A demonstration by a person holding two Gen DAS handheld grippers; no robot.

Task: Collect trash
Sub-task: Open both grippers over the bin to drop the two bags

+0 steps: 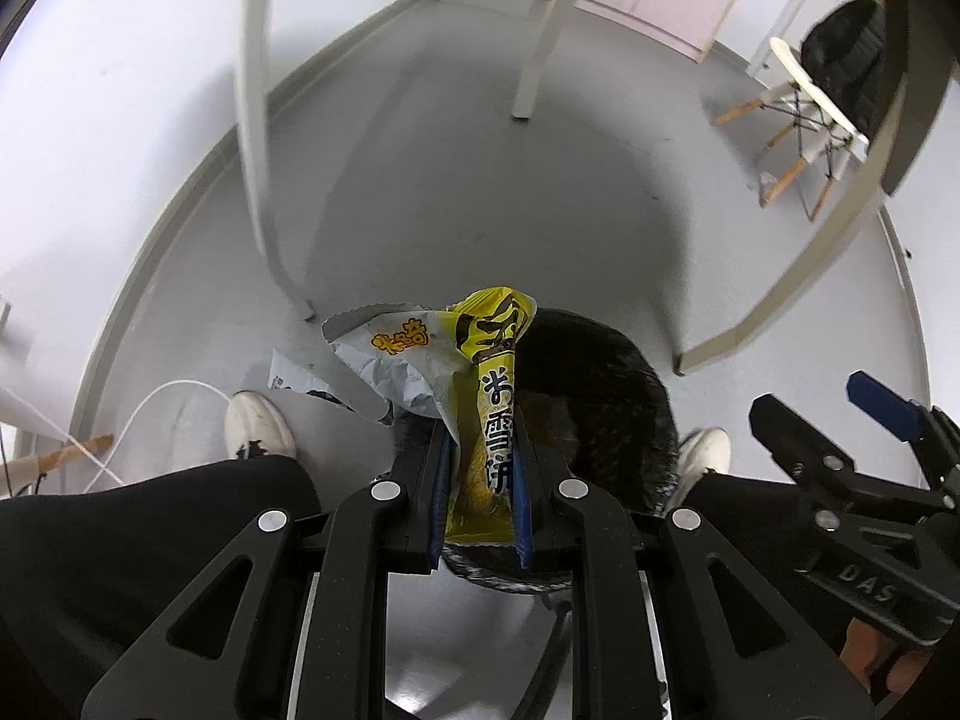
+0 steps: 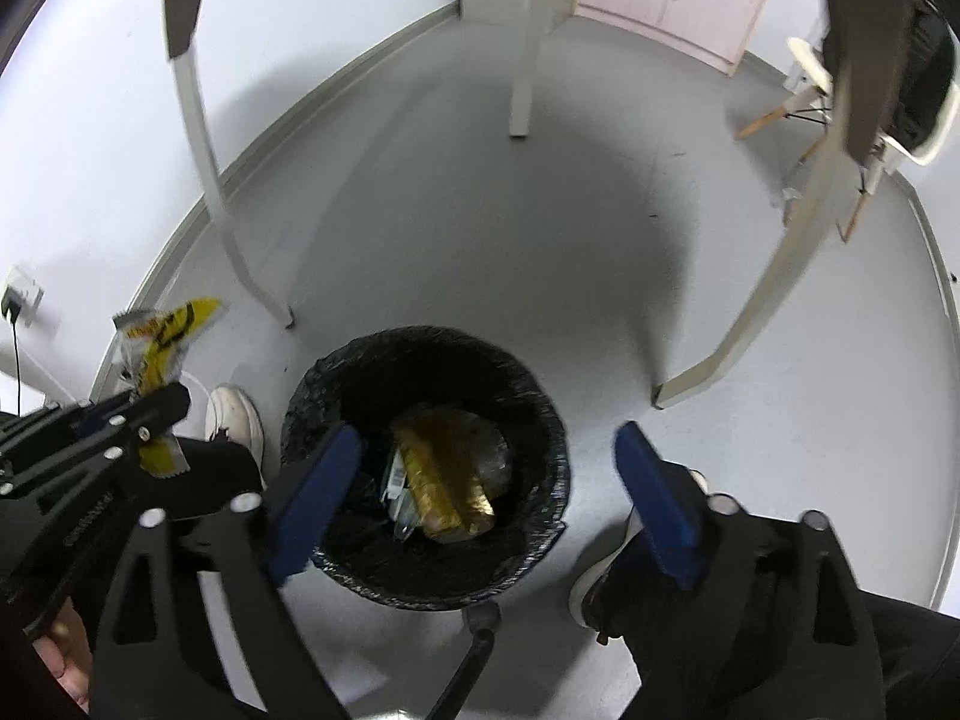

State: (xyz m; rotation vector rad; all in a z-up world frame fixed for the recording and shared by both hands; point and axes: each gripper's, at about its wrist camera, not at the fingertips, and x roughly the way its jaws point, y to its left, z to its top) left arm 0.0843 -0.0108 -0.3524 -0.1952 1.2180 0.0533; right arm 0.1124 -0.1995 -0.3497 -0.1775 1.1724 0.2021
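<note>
holding 2 snack wrappers, a yellow rice-cracker wrapper (image 1: 489, 420) and a silver one (image 1: 390, 366), clamped in the left gripper (image 1: 480, 456) just over the near-left rim of the black-lined trash bin (image 2: 540, 420), probably staged for the drop; right gripper (image 2: 480, 480) hangs spread wide and empty above the bin mouth, a gold packet (image 2: 447, 474) lying inside; shoes flank the bin, table legs stand well apart behind it, so room to shift inward looks ample
</note>
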